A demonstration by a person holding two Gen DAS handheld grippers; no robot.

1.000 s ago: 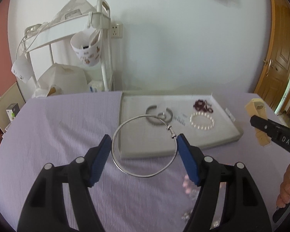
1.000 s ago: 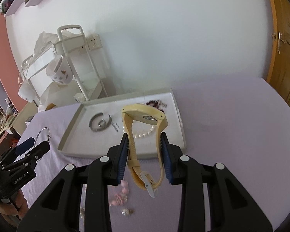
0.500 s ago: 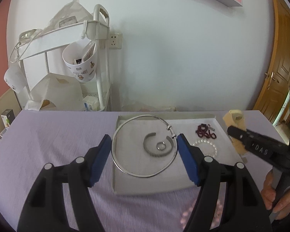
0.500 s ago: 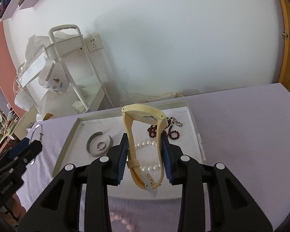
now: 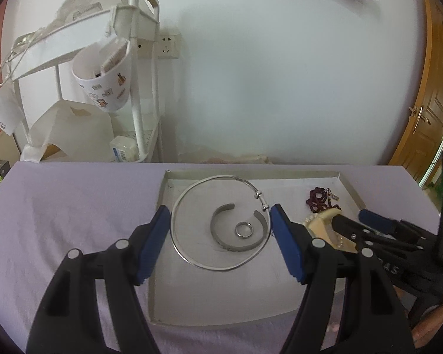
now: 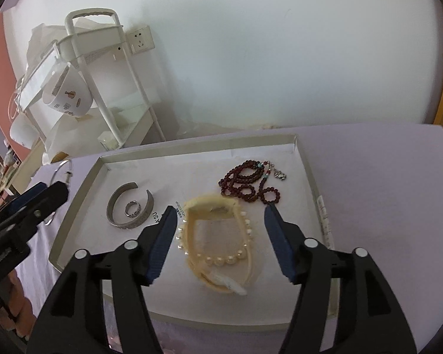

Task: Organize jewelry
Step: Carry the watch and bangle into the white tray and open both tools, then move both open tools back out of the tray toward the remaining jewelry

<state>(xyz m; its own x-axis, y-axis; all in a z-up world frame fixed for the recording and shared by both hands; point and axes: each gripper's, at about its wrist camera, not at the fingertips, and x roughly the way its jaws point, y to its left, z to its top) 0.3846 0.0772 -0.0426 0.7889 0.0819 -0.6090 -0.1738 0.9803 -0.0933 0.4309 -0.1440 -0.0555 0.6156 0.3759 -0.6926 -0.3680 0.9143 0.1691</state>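
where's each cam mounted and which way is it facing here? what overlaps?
Left wrist: on the left tool, looking forward and down at the tray's left part; its own fingers grip a silver hoop; the right tool shows at right.
Right wrist: on the right tool, facing the tray's middle; jaws opening around a yellow watch lying on a pearl bracelet; the left tool shows at left.
Shared: tray, cuff, small ring, red beads, white rack.

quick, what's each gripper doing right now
left gripper: closed on the silver hoop bangle, above the tray.
right gripper: jaws opening, yellow watch released, lying on the tray.
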